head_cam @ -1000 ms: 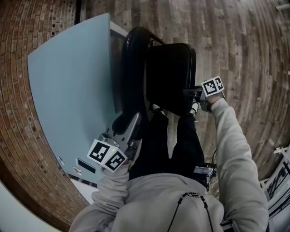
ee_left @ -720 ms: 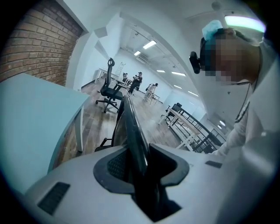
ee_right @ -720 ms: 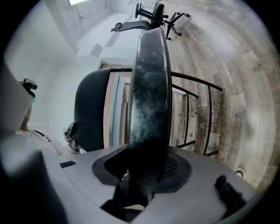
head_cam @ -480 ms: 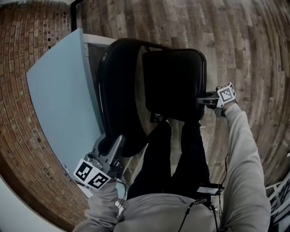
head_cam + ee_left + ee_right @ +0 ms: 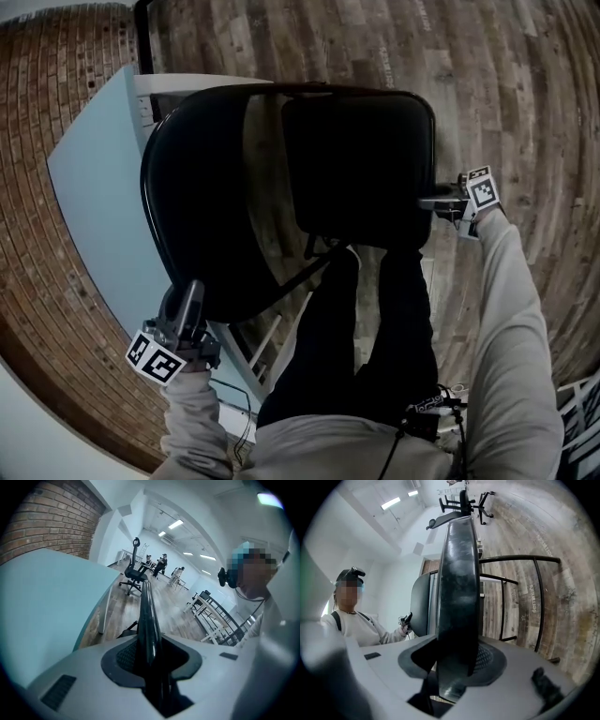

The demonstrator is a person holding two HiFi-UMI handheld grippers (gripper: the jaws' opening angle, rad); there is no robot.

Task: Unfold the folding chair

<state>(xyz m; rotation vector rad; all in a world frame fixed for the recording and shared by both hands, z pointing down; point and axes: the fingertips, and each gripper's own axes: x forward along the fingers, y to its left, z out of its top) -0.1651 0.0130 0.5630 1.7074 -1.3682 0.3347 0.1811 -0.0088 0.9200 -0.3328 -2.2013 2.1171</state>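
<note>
The chair point(image 5: 375, 141) stands partly opened in front of the person, caught between the two claws. The left claw point(image 5: 190, 298) is closed on the thin rim of the black backrest point(image 5: 197, 216), with its jaws only narrowly apart. In the left gripper view that rim fills the gap between the pads and runs straight ahead of the claw. A pale blue panel point(image 5: 42, 602) spreads to this claw's left, with a brick wall point(image 5: 51, 517) beyond it. Further ahead, past the rim, an office chair point(image 5: 135, 573) stands on the wood floor point(image 5: 525, 94). White racks point(image 5: 215, 616) lie ahead and to the right. The right claw point(image 5: 429, 202) grips the thick side edge of the seat point(image 5: 459, 573), its jaws set wider to take the padding. In the right gripper view the seat stands on edge between the pads and rises away from the claw. The chair's black leg tubes point(image 5: 534, 602) show just to the claw's right, over the floor. To its left is the backrest, with the left claw at its edge. From above, the seat lies directly left of the right claw. The backrest curves up and to the right of the left claw, and the two parts are splayed apart. The person's legs point(image 5: 356, 337) are between the two claws, below the seat.
</note>
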